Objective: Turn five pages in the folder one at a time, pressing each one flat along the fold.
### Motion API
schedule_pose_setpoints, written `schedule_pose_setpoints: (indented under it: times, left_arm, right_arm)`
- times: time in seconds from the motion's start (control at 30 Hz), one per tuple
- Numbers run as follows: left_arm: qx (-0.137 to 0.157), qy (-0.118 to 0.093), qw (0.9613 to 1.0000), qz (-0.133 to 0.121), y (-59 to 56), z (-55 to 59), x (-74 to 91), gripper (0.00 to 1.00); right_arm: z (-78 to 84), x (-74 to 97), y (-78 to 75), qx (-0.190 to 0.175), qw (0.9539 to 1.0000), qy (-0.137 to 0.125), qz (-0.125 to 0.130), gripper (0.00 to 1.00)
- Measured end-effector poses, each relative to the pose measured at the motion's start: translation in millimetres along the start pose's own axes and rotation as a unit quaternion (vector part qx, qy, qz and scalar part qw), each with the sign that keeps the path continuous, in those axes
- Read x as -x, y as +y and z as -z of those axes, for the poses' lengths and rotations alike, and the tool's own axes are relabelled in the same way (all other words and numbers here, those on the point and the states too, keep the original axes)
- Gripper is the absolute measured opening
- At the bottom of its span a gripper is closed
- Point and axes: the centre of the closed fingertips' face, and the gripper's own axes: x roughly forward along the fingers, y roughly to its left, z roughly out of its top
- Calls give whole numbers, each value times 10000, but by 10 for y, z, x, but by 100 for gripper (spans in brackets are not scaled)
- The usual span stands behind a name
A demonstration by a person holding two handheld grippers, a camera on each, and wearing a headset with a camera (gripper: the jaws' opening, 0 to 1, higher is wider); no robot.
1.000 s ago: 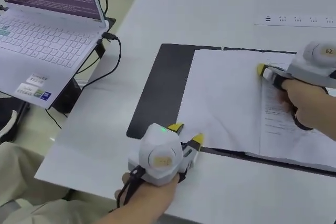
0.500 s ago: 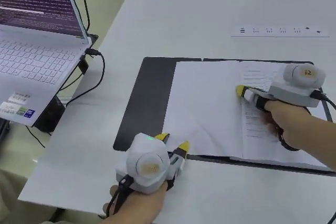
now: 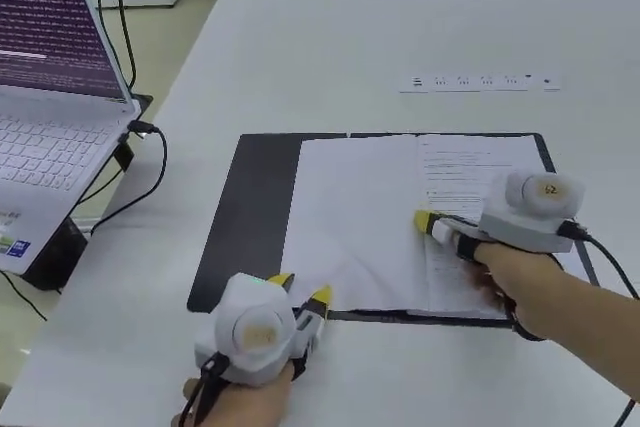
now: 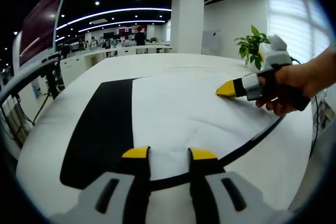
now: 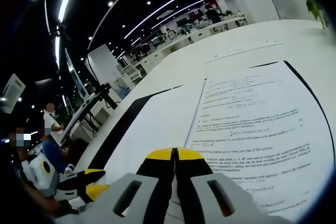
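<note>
The folder lies open on the white table, its black left cover (image 3: 245, 209) bare. A blank turned page (image 3: 350, 217) lies over the left half and a printed page (image 3: 480, 159) over the right. My right gripper (image 3: 425, 220) is shut, and its yellow tips rest on the paper at the fold, about midway down. In the right gripper view the shut tips (image 5: 175, 155) sit on the seam between the blank page (image 5: 157, 129) and the printed page (image 5: 252, 114). My left gripper (image 3: 300, 289) stands open at the folder's front edge, holding nothing, its tips (image 4: 169, 153) over the white page's near corner.
An open laptop (image 3: 40, 97) stands off the table's left side, with a black cable (image 3: 140, 182) hanging by it. A white power strip (image 3: 485, 81) lies behind the folder. Bare table surrounds the folder on the far and right sides.
My right gripper has slid along the fold from near the folder's top toward the near edge. The left gripper has stayed at the front edge. The head camera has shifted.
</note>
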Motion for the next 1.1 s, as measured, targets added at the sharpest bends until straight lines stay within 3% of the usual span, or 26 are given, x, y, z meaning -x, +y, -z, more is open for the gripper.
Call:
schedule_pose_setpoints:
  times: [0.47, 0.87, 0.97, 1.1]
  left_arm:
    - [33, -20, 10000, -2, 1, -1, -1, 27]
    - [37, 46, 10000, -2, -1, -3, 2, 27]
    - [24, 136, 9999, 3, 0, -8, -7, 27]
    - [118, 294, 9995, -43, 23, -24, -15, 25]
  right_arm:
    - [416, 325, 144, -22, 9989, 359, -291, 0]
    - [804, 678, 330, -227, 9925, 1020, -640, 0]
    - [844, 769, 358, -258, 9917, 1074, -661, 0]
    - [781, 919, 432, -468, 9914, 981, -726, 0]
